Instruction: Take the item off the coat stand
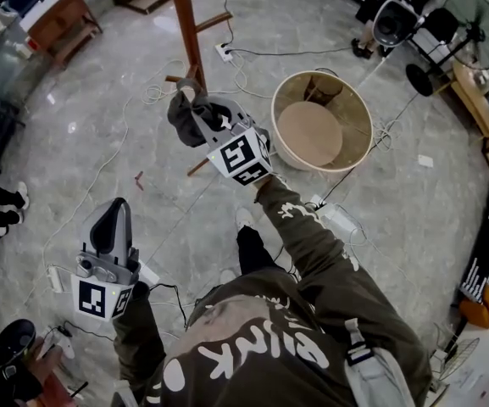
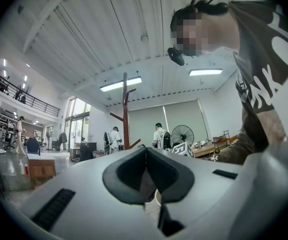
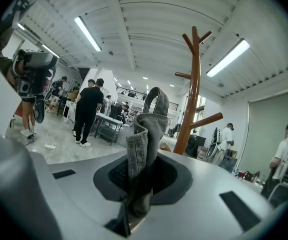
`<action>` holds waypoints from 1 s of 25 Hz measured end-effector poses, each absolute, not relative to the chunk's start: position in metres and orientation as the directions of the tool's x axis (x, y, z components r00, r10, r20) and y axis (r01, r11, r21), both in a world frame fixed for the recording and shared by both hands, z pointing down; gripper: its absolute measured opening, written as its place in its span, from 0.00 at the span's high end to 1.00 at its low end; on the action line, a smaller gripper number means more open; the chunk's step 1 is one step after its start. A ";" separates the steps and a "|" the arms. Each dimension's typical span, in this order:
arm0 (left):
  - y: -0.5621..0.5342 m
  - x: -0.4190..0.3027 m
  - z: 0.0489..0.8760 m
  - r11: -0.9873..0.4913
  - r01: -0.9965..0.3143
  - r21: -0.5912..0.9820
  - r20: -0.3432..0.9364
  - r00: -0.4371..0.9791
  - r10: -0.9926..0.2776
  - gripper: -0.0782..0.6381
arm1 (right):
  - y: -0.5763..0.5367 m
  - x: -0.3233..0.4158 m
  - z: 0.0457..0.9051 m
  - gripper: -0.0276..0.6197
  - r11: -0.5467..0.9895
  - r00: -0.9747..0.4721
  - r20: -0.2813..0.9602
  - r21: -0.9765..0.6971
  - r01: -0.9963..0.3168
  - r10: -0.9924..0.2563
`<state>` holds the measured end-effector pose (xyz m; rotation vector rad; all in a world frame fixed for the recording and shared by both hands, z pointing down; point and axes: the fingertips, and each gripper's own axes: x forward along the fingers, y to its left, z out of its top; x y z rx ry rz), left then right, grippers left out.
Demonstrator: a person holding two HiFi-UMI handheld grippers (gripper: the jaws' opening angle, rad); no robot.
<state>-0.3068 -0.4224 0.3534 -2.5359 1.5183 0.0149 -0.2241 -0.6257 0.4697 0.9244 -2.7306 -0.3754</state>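
Marble floor (image 1: pixel 83 142): one coat stand (image 3: pixel 191 99), one garment (image 3: pixel 143 134) in right gripper (image 3: pixel 144 176)

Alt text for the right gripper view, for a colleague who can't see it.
The right gripper is shut on a fold of grey fabric that stands up between its fingers. Behind, to the right, rises the wooden coat stand; people stand farther off.

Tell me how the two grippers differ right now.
The right gripper is clamped on a grey cloth; the left gripper is shut on nothing. The right gripper is held out near the coat stand; the left gripper sits back by the person's side. Both have their jaws closed.
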 end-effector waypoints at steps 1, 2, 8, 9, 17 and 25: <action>-0.412 -0.307 0.354 -0.462 -0.873 -0.156 -0.112 0.480 -0.870 0.88 | -0.614 -0.222 0.466 0.87 0.761 -0.771 0.128 0.325 -0.561 -0.623; -0.401 -0.307 0.355 -0.466 -0.871 -0.157 -0.121 0.486 -0.866 0.88 | -0.602 -0.220 0.462 0.87 0.754 -0.769 0.120 0.336 -0.564 -0.628; -0.331 -0.303 0.351 -0.510 -0.843 -0.168 -0.159 0.534 -0.830 0.88 | -0.518 -0.203 0.450 0.87 0.721 -0.739 0.118 0.366 -0.588 -0.663; -0.319 -0.303 0.348 -0.517 -0.839 -0.169 -0.164 0.541 -0.825 0.88 | -0.503 -0.200 0.448 0.87 0.715 -0.733 0.120 0.369 -0.594 -0.670; -0.241 -0.308 0.327 -0.554 -0.818 -0.154 -0.176 0.575 -0.799 0.88 | -0.396 -0.174 0.425 0.87 0.683 -0.689 0.132 0.351 -0.640 -0.713; -0.206 -0.296 0.315 -0.571 -0.811 -0.129 -0.211 0.585 -0.783 0.88 | -0.331 -0.146 0.390 0.87 0.666 -0.679 0.115 0.370 -0.648 -0.725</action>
